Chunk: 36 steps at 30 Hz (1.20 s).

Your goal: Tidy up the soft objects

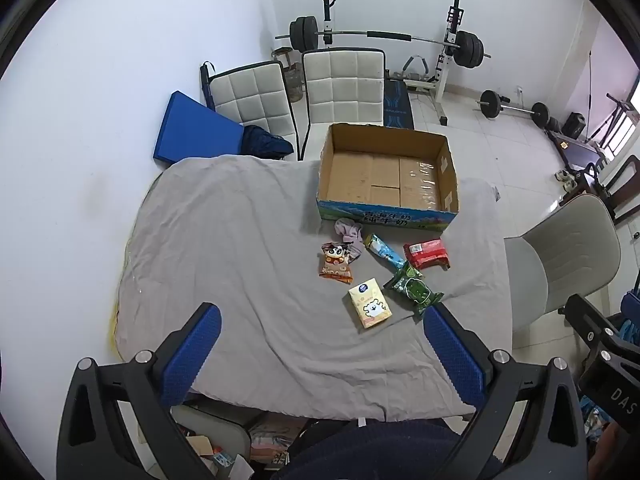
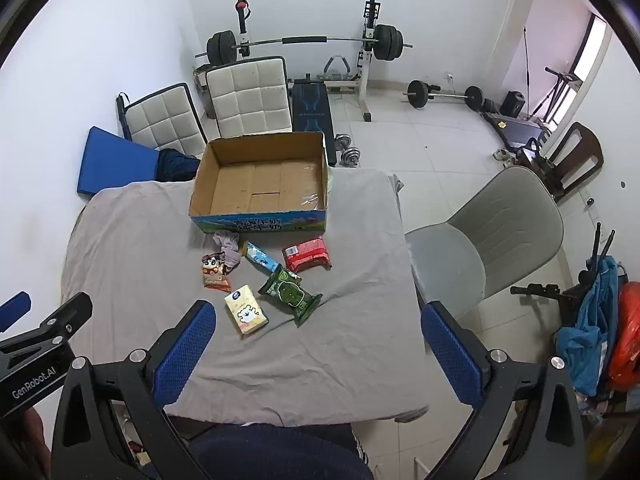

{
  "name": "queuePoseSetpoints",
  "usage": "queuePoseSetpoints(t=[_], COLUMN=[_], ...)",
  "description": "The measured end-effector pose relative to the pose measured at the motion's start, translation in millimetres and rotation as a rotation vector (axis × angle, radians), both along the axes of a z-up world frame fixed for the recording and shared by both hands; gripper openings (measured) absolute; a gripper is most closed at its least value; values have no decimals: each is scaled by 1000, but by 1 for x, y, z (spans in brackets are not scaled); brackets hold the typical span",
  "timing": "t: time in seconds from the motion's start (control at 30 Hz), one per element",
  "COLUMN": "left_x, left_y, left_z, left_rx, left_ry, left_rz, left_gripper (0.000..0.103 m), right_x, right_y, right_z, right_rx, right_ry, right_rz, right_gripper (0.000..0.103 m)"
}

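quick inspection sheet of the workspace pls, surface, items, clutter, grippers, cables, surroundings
surface: wrinkled grey cloth over the table
job's things: cardboard box, open and empty; in front of it lie a crumpled cloth, orange snack bag, blue packet, red pack, green pack, yellow tissue pack
clutter: nothing seen on the cloth
grippers: left hand-held gripper and right hand-held gripper open, empty
cables: nothing seen
surroundings: grey chair, barbell rack
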<state>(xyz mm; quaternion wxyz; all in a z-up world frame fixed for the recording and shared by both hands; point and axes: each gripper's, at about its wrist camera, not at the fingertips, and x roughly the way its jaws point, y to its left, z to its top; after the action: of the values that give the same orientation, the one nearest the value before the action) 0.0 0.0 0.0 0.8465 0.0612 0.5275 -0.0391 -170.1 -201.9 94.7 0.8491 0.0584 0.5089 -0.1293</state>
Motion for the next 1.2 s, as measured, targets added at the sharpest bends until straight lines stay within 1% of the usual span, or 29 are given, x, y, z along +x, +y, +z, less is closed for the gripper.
queuePoseSetpoints(t=[0.33, 0.43, 0.47, 0.57, 0.73, 1.2], left_x=[-2, 1, 1, -2, -6, -11], left_y=[-2, -7, -8, -7, -1, -2], left_z=[1, 1, 2, 0, 1, 4], left_rx=[15, 9, 6, 4, -12, -13], left_ry=[3, -2, -3, -4, 1, -17], left_rz=[4, 8, 9, 6, 11, 2], left_gripper=[103, 103, 103, 103, 103, 103], right_x=[1, 4, 1, 1, -4, -12], right_y=[2, 5, 5, -1, -1, -1], right_z=[-2, -4, 1, -4, -1, 7], right_rx=[-1, 5, 6, 12, 9, 10], right_ry=[5, 10, 11, 11, -2, -16], right_rz=[0, 6, 12, 20, 14, 11], right_gripper=[103, 103, 103, 103, 103, 103])
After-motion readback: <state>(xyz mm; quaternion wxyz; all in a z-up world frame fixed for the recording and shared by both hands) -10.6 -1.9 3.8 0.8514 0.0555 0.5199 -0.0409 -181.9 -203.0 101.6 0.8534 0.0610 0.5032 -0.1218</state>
